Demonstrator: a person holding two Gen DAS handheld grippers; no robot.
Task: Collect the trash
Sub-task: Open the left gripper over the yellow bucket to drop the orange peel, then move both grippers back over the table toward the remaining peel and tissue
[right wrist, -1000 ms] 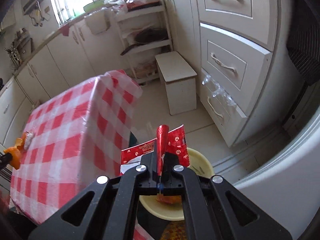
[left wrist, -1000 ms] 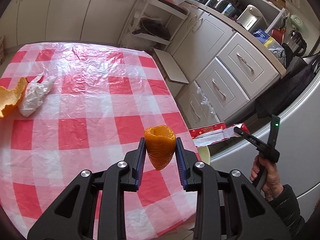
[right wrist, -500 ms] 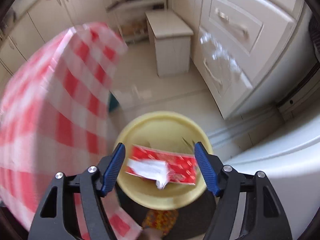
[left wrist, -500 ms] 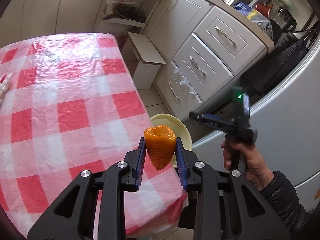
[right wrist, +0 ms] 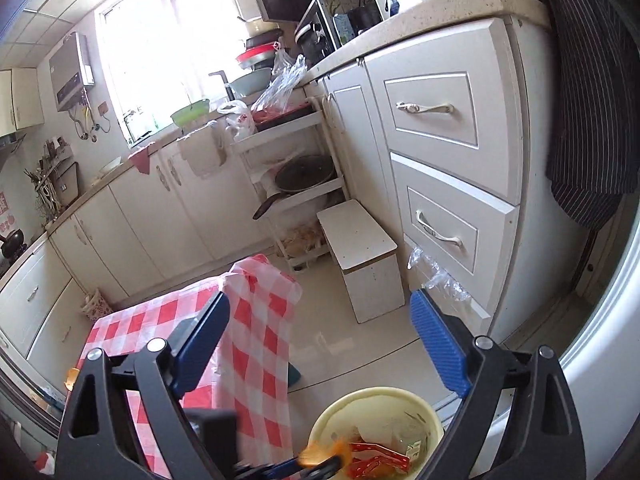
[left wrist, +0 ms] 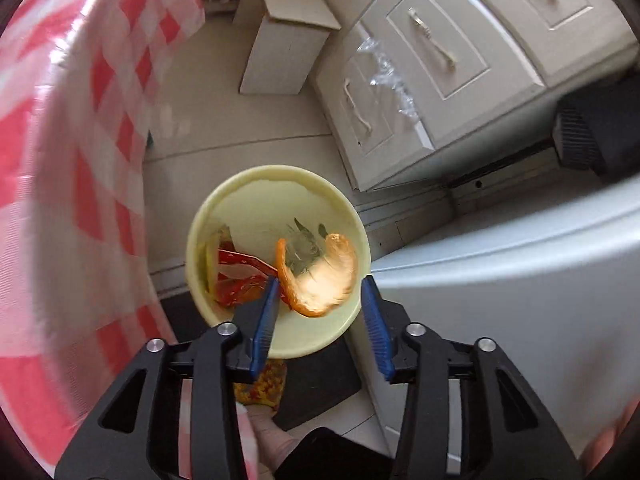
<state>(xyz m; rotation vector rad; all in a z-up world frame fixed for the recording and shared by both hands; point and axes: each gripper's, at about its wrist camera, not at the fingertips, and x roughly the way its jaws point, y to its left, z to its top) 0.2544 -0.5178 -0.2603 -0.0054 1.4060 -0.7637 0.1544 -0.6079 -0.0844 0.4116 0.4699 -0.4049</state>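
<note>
A pale yellow bin (left wrist: 224, 216) stands on the floor beside the table. My left gripper (left wrist: 318, 304) is open right above it. An orange peel (left wrist: 320, 276), blurred, is between and below the fingers, over the bin. A red wrapper (left wrist: 236, 276) lies inside the bin. My right gripper (right wrist: 320, 340) is open and empty, raised and facing the kitchen. The bin (right wrist: 360, 400) shows at the bottom of the right wrist view with the red wrapper (right wrist: 376, 456) and the peel (right wrist: 320, 452) at the left gripper's tips.
The table with a red-checked cloth (left wrist: 60, 200) (right wrist: 248, 344) is left of the bin. A white stool (left wrist: 284, 40) (right wrist: 360, 256) and drawer cabinets (left wrist: 440, 60) (right wrist: 440, 184) stand beyond. A white appliance (left wrist: 520, 280) is at the right. A dark mat (left wrist: 320, 380) lies under the bin.
My left gripper moved from over the table to above the bin and opened, letting the orange peel go. My right gripper, open after dropping the red wrapper, lifted and tilted up toward the kitchen.
</note>
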